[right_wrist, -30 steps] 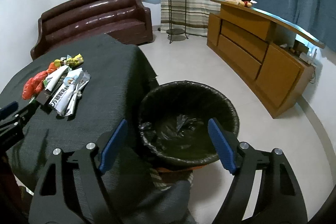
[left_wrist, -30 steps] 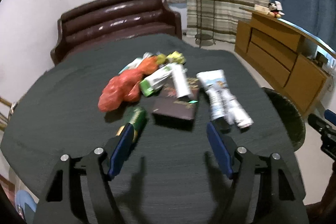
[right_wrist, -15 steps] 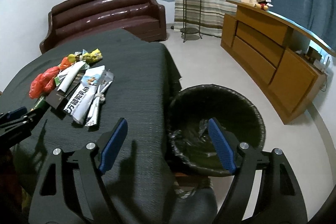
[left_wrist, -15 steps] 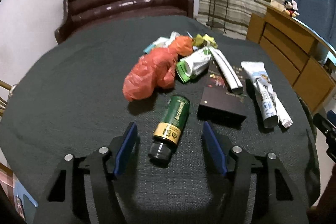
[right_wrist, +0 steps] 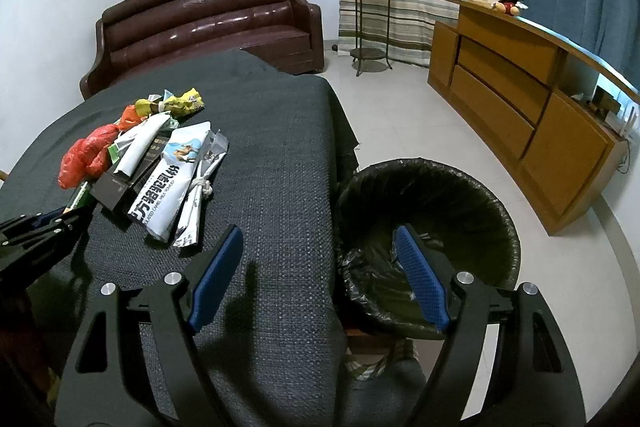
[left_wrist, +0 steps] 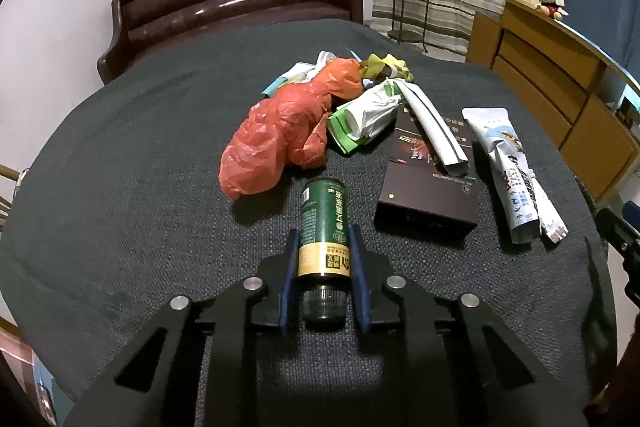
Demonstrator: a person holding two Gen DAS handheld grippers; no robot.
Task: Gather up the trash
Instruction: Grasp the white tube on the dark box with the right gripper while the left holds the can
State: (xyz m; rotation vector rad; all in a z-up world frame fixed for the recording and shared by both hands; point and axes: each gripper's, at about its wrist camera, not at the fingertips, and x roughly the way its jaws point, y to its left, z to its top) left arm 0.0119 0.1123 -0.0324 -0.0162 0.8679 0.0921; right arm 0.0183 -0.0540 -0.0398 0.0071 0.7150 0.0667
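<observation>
While its jaws have just been closing, the left tool (left_wrist: 324,251) now clamps the green bottle (left_wrist: 323,223), which lies on its side on the dark desk (left_wrist: 120,187), cap toward the camera. Just beyond it sit a red plastic bag (left_wrist: 276,143), a dark box (left_wrist: 430,187) and white pouches (left_wrist: 512,171). The right tool (right_wrist: 320,267) stands wide with nothing between its pads, seemingly over the desk's edge beside the black-lined bin (right_wrist: 480,211)

Green bottle (right_wrist: 81,195) — mostly hidden behind the dark box (right_wrist: 116,187)
</observation>
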